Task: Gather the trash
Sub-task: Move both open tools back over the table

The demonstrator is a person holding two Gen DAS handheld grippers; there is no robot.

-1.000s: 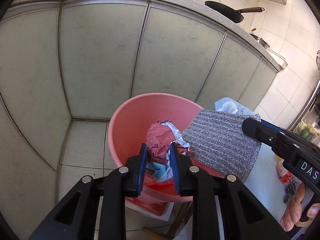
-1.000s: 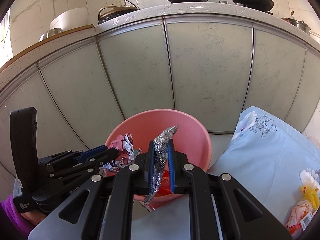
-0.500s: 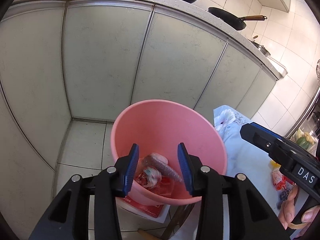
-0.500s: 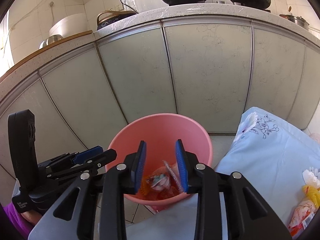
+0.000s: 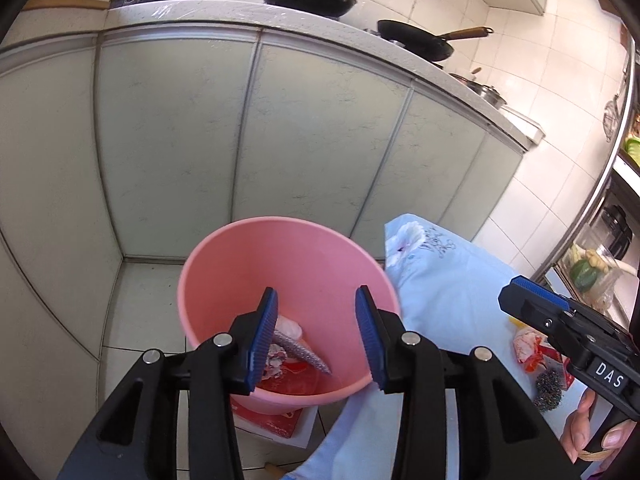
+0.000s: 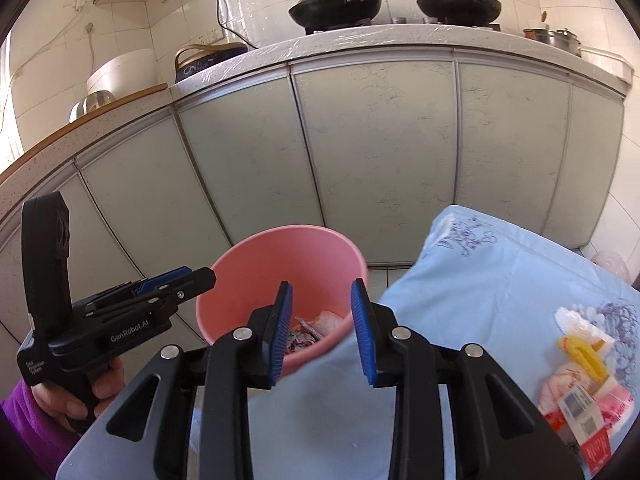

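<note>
Trash (image 5: 288, 350) half hidden low in the bin (image 5: 224, 264), perhaps paper; left gripper (image 5: 316, 334) and right gripper (image 6: 322, 332) both gape wide, empty; wrappers (image 6: 580, 392) cut off at frame edge.

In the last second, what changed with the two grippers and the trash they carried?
Both let go: the left gripper released its crumpled paper and the right gripper its silver scouring cloth, which now lie in the pink bucket. Both now stand open and have pulled back. Bucket, blue tablecloth and the wrappers on it stayed put.
</note>
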